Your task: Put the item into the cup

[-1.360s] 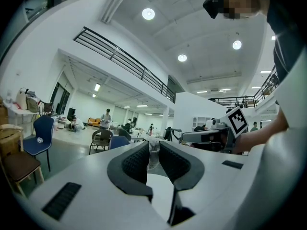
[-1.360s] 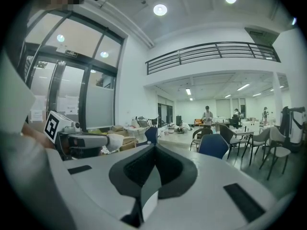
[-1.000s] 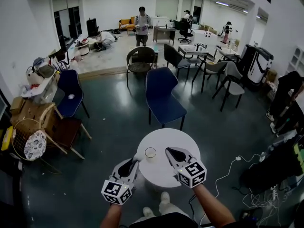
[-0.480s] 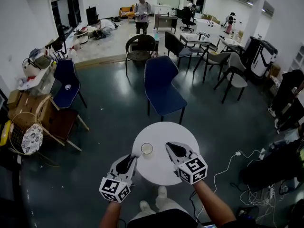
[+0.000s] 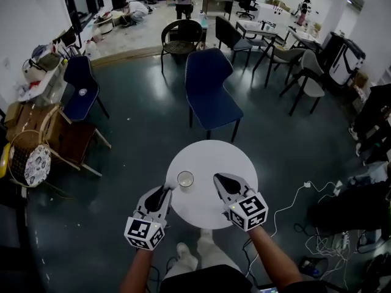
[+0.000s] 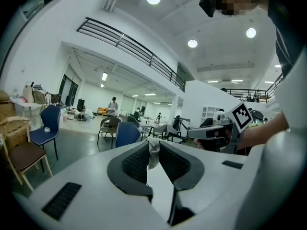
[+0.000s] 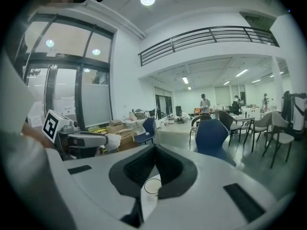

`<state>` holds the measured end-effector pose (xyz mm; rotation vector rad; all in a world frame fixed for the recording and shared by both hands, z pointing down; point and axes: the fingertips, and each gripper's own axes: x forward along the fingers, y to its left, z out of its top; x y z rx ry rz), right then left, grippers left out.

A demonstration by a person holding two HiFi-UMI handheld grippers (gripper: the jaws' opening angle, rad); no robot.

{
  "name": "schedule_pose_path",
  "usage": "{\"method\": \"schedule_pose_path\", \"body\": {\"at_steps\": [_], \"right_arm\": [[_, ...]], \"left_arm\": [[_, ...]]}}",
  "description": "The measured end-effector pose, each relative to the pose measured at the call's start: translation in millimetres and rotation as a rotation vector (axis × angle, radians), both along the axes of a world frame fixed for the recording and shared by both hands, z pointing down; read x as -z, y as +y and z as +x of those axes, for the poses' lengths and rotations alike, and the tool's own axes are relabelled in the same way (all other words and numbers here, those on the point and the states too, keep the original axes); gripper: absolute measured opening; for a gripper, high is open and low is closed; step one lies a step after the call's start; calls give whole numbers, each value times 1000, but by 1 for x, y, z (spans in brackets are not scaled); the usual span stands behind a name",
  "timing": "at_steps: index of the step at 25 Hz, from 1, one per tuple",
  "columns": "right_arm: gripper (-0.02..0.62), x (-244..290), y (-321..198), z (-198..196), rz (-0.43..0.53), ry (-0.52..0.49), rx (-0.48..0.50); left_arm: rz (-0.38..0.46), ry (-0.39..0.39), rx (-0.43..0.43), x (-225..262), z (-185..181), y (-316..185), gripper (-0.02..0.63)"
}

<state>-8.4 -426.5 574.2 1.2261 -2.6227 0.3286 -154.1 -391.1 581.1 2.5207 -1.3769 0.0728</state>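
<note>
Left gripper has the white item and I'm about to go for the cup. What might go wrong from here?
1. The white item is pinched only at the tips of the left gripper, beside the cup and not over it. Opening now would likely drop it on the table or off its near edge.
2. The cup stands free. The right gripper is shut and apart from it, so a nudge on the rim may tip it.

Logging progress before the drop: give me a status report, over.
Left gripper shut on white item, just left of cup. Right gripper shut, empty. Cup upright on round table, path looks clear.
</note>
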Motion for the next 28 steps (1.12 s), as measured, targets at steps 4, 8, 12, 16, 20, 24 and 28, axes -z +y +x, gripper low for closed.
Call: {"method": "schedule_pose_path", "body": {"at_steps": [4,8,12,16,20,24,28], "right_arm": [[16,-23,-19,6,-26,3,-7],[16,-47,-29,7,-48,13,-3],[16,-67,-36,16,-74,20,-6],[15,-81,-41,23,-88,45,-10],[16,-93,-42,21,-68,83,14],[15,-105,-41,17,-73,100,43],[16,-117,-42,10,-64,145,77]], "left_arm": [[-34,-30,-9,-26,7,-21,74],[-72,-53,-29,-52,14,-37,74],[-99,-100,-62,-73,30,-50,74],[-134,-118,-92,-87,41,-65,74],[-146,-245,-146,-111,49,-76,74],[-172,-351,-227,-143,57,-87,74],[-182,-463,-273,-169,60,-100,74]]}}
